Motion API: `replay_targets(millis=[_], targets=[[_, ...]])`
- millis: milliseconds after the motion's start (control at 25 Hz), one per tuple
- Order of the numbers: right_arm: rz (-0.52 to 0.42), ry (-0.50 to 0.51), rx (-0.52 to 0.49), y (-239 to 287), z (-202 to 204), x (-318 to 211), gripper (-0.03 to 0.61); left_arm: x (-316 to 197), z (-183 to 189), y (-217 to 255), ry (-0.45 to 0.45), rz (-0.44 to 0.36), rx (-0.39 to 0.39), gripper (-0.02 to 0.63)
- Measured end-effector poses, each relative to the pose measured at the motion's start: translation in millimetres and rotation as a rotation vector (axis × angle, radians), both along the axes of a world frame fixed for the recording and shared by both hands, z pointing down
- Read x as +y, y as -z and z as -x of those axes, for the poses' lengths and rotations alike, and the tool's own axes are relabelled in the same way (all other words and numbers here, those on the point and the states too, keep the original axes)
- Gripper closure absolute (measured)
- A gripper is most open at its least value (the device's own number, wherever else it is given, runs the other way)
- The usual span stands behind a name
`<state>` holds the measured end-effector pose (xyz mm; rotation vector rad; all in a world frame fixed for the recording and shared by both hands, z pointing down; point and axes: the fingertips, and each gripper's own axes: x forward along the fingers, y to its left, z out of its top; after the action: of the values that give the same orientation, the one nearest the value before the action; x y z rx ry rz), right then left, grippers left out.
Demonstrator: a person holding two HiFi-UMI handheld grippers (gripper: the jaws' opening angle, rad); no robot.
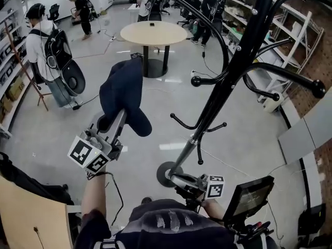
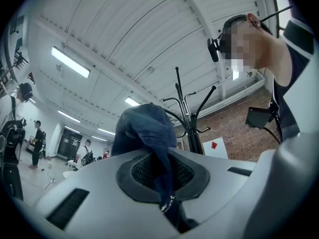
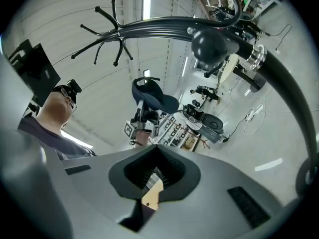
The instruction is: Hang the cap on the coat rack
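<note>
One cap (image 1: 124,95), one coat rack (image 1: 236,51), two tools (image 1: 111,121) (image 1: 175,179), one round table (image 1: 153,32)

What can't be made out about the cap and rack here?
Cap brim and front: head view, crumpled folds hide them; left gripper view, the left gripper body covers its lower part.
Coat rack top: head view, cut off by the upper edge.
Rack base: head view, partly behind the right gripper.

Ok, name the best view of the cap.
Head view: most of the cap shows, held by the left gripper. The left gripper view hides part behind the jaws; the right gripper view shows it tiny.
</note>
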<state>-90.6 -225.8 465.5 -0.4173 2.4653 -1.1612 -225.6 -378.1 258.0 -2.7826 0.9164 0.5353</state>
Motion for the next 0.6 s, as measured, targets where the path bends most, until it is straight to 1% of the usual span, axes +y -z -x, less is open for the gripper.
replay_targets(millis=[120, 320, 600], targets=[[0.011, -0.046, -0.010, 3.9, 3.3, -5.2, 0.574, -19.6, -8.8, 15.1, -0.049, -0.026, -0.006, 0.594], [0.020, -0.127, -0.008, 5.0, -1.9, -14.0, 0.574, -44.1, -23.5, 38.8, -0.120, -0.071, 0.036, 0.594], [0.001, -0.167, -0.010, 2.2, -9.4, -23.3, 0.574, -62.9, -39.7, 66.9, -0.150, -0.132, 0.052, 0.594]])
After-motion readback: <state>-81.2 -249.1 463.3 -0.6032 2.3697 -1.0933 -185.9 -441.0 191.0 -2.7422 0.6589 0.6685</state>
